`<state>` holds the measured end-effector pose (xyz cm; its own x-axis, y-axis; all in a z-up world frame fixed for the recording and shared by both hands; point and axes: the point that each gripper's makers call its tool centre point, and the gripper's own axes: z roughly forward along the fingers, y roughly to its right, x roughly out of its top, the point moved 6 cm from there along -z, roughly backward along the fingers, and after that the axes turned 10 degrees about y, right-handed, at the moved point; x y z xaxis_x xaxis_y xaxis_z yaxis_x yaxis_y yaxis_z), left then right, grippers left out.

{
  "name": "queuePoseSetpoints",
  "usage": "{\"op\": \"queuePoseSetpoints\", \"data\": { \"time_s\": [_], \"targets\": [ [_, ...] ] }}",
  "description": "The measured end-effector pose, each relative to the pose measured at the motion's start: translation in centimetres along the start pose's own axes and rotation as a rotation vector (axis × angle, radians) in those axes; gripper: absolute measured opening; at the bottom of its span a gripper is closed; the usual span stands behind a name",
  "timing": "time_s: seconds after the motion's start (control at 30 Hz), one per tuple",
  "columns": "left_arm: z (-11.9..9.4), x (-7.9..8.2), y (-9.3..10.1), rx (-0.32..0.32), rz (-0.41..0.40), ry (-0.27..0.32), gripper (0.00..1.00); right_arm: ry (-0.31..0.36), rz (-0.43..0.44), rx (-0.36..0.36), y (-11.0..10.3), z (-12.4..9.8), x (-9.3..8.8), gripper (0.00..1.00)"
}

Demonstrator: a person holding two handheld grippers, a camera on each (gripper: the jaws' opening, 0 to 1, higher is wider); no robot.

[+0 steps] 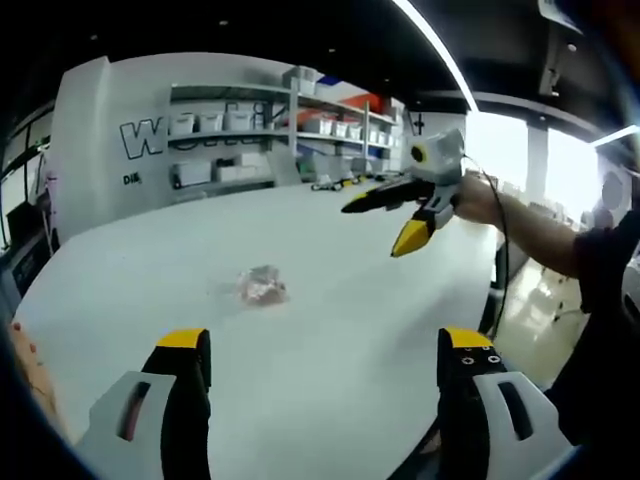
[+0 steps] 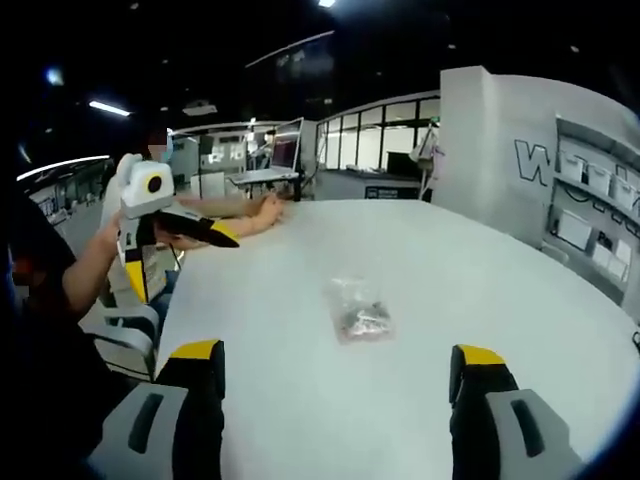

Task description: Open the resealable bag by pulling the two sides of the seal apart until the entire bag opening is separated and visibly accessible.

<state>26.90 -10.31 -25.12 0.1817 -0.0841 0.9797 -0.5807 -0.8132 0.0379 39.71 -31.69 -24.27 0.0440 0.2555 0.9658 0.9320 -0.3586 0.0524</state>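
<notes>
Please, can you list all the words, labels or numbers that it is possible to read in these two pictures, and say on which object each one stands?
"W": large outlined letters on the white wall; the rest is hidden by the shelves.
"W": the same wall lettering in the right gripper view, cut off.
Small dark mark below the lettering: too blurred to read.
Resealable bag: no readable print.

A broad white table [image 1: 330, 240] carries a small clear resealable bag [image 2: 360, 310] lying flat near the middle of the tabletop, well apart from every edge.
</notes>
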Motion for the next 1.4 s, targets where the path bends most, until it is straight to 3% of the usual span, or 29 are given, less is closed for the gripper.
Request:
{"op": "queuePoseSetpoints", "data": {
  "time_s": [1.4],
  "targets": [
    [0.6, -0.2, -0.3, -0.003, 0.002, -0.007, 0.93, -0.003, 0.032, 0.019, 1.3, 3.9, -0.7, 0.90]
  ]
}}
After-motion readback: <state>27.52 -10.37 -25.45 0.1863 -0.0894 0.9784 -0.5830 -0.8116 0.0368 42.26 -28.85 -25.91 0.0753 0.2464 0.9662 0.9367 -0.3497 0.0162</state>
